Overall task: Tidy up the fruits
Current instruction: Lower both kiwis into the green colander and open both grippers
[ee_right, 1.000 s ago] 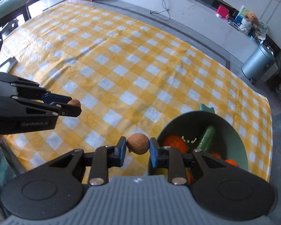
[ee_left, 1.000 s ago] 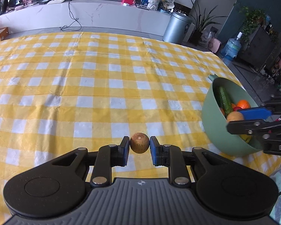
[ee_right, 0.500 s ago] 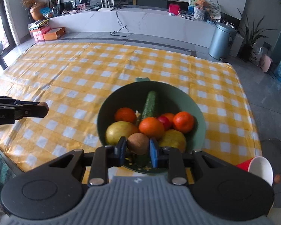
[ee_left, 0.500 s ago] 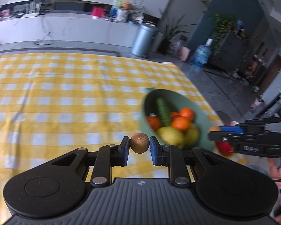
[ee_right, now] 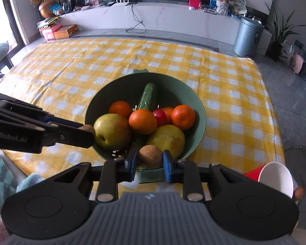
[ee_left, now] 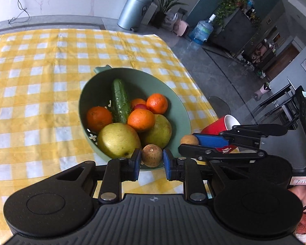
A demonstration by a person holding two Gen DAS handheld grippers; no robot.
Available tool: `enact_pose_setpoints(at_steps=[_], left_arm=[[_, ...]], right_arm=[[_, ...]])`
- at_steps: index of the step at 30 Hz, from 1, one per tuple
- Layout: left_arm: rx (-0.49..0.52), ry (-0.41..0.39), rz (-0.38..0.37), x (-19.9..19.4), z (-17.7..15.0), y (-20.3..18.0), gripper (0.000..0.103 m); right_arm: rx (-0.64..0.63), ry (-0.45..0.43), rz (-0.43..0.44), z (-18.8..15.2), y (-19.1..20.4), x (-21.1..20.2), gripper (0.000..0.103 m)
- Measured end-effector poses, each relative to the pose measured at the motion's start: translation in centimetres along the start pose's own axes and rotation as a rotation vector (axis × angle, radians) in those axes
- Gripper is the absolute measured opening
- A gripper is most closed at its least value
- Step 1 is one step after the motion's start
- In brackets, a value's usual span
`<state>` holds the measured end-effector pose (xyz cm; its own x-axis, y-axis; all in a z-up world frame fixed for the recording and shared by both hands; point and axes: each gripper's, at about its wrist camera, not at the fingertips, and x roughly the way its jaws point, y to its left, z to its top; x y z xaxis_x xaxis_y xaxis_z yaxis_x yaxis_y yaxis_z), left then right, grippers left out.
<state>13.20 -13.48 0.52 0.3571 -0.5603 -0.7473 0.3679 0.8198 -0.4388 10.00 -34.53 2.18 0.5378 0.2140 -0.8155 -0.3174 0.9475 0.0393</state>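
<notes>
A green bowl (ee_left: 179,110) (ee_right: 200,110) on the yellow checked cloth holds a cucumber (ee_left: 120,100), several oranges (ee_left: 141,120), two yellow-green pears (ee_left: 118,139) and a small red fruit (ee_right: 160,116). My left gripper (ee_left: 152,159) is shut on a small brown fruit (ee_left: 152,158) just above the bowl's near rim. My right gripper (ee_right: 150,157) is shut on another small brown fruit (ee_right: 150,156) over the bowl's near edge; it also shows from the side in the left wrist view (ee_left: 189,140). The left gripper shows at the left of the right wrist view (ee_right: 87,129).
A red paper cup (ee_left: 220,125) (ee_right: 274,178) lies on its side at the table's near right corner. The checked table (ee_left: 40,71) stretches away beyond the bowl. A grey bin (ee_right: 247,36), plants and a white counter stand past the far edge.
Both grippers have swung toward the bowl and closed in on it, each still holding its brown fruit. The bowl now fills the middle of both views.
</notes>
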Motion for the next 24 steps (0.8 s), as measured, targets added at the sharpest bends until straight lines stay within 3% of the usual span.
enact_pose_setpoints(at_steps=[14, 24], left_arm=[[-0.046, 0.080, 0.059, 4.4, 0.8, -1.0, 0.025], [-0.110, 0.128, 0.096, 5.7, 1.5, -0.8, 0.026]], right_arm=[[-0.107, 0.079, 0.111, 0.4, -1.2, 3.4, 0.023], [-0.113, 0.137, 0.130, 1.3, -1.9, 5.8, 0.023]])
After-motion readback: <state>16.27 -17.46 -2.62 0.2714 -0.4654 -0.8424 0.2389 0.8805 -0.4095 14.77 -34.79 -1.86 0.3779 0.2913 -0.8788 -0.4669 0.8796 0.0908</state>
